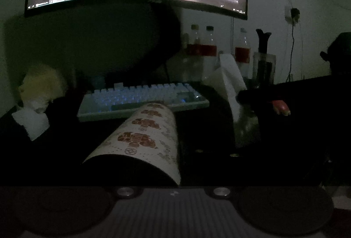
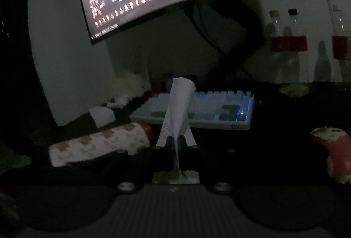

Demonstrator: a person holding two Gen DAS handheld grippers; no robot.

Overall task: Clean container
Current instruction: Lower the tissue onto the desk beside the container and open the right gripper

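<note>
Patterned container (image 1: 140, 139), lying sideways

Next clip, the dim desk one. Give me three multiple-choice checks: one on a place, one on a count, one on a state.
1. In the right wrist view, where does the patterned container lie relative to the white tissue?
A. To its right
B. To its left
C. On top of it

2. How many red-labelled bottles stand behind the keyboard?
A. One
B. Five
C. Three

3. What state is the right gripper in?
A. Shut on the tissue
B. Wide open and empty
C. Shut on a bottle

Answers:
1. B: the container lies on its side at the left of that view, while the tissue is at the centre.
2. C: two bottles stand together and a third stands further right.
3. A: the tissue rises from between the closed fingers.
</note>
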